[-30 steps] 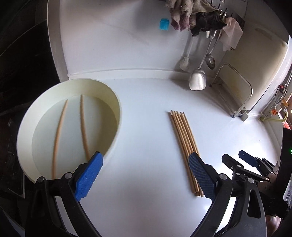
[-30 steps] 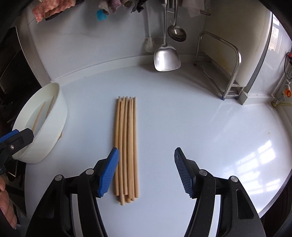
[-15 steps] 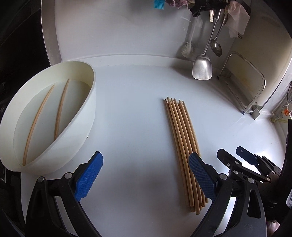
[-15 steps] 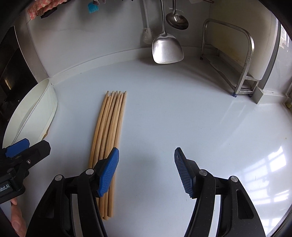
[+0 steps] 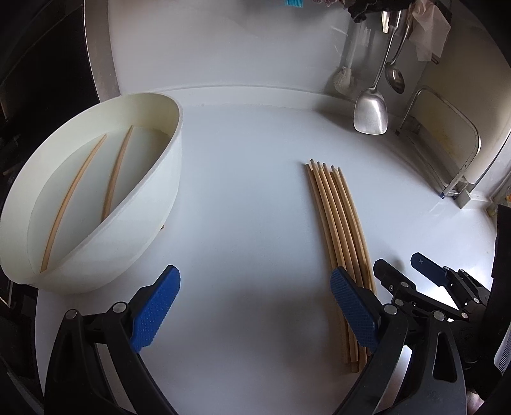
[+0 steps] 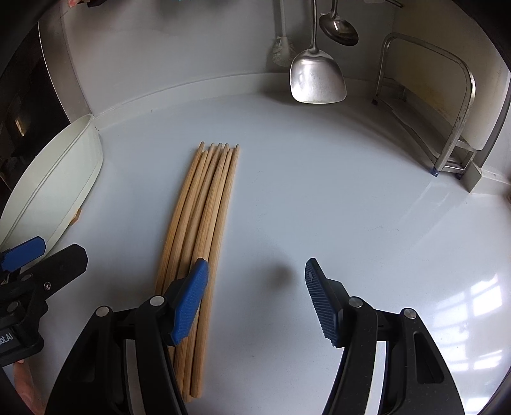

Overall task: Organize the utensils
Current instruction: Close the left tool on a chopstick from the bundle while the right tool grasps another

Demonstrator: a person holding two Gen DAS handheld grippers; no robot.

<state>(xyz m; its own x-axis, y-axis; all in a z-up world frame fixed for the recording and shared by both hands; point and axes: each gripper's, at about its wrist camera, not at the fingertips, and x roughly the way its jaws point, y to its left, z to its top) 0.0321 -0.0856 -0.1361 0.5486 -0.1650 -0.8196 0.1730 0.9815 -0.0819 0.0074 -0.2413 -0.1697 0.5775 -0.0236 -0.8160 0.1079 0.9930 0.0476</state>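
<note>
Several wooden chopsticks [image 5: 338,223] lie side by side in a bundle [image 6: 204,210] on the white counter. A white bowl [image 5: 150,198] on the left holds two more chopsticks [image 5: 92,178]. My left gripper [image 5: 255,306] hovers open over bare counter between bowl and bundle, its right pad just over the bundle's near end. My right gripper [image 6: 255,300] is open too, its left pad over the bundle's right edge, nothing between the pads. Each gripper shows at the edge of the other's view: the right gripper [image 5: 431,281] and the left gripper [image 6: 28,265].
A steel spatula [image 6: 316,79] and a ladle [image 6: 338,28] hang on the back wall beside a white brush [image 6: 282,51]. A metal rack [image 6: 453,105] stands at the right against the wall. The bowl's rim [image 6: 57,178] sits close to the counter's left edge.
Both grippers have sunk toward the counter and the chopstick bundle looms larger. The bowl has slid left in both views. The jaws kept their width.
</note>
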